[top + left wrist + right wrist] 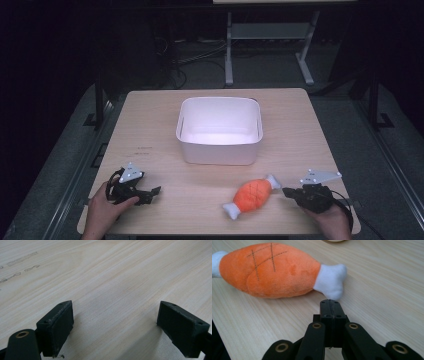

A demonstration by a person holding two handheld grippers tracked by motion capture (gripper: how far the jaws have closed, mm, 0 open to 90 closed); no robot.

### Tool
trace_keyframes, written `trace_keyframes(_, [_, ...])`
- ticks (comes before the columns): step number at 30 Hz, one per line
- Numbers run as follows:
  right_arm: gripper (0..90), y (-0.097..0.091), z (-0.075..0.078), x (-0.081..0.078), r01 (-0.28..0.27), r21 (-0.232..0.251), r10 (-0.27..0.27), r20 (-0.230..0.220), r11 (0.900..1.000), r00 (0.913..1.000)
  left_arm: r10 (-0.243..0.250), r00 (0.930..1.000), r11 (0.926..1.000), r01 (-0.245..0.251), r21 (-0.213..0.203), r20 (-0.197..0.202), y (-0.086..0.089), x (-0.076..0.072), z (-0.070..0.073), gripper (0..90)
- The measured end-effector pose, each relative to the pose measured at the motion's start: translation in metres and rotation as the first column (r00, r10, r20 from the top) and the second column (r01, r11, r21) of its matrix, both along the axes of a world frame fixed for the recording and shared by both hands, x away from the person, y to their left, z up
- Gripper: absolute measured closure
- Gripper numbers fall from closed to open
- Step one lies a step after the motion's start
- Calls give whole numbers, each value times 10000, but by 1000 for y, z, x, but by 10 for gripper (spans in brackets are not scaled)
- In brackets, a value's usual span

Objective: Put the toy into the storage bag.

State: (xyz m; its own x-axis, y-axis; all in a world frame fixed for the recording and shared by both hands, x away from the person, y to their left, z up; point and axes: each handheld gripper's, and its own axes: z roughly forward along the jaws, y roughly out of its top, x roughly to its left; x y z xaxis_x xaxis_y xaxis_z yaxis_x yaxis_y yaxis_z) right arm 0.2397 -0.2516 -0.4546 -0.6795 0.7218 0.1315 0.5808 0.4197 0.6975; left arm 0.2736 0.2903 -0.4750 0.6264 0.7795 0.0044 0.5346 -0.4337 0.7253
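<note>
High view: a white bin (219,131) sits mid-worktop (150,125); an orange plush drumstick (252,196) lies toward the near right corner. Left gripper view: left tongs (115,327) gape wide over bare wood. Right gripper view: right tongs (330,308) are pressed together, empty, just beside the drumstick's white end.

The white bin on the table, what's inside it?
The white bin looks empty: its lit floor and far walls show nothing. The near wall hides the strip of floor just behind it.
</note>
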Motion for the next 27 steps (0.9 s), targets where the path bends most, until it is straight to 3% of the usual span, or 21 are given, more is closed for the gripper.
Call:
trace_keyframes(5, [897, 12, -4, 4, -430, -154, 428, -101, 9990, 9990, -3, 10000, 10000, 3, 5, -2, 0, 0, 0, 131])
trace_keyframes(27, [897, 33, -10, 28, -691, -548, 691, -20, 9961, 9976, -7, 10000, 10000, 7, 7, 1, 0, 0, 0, 131])
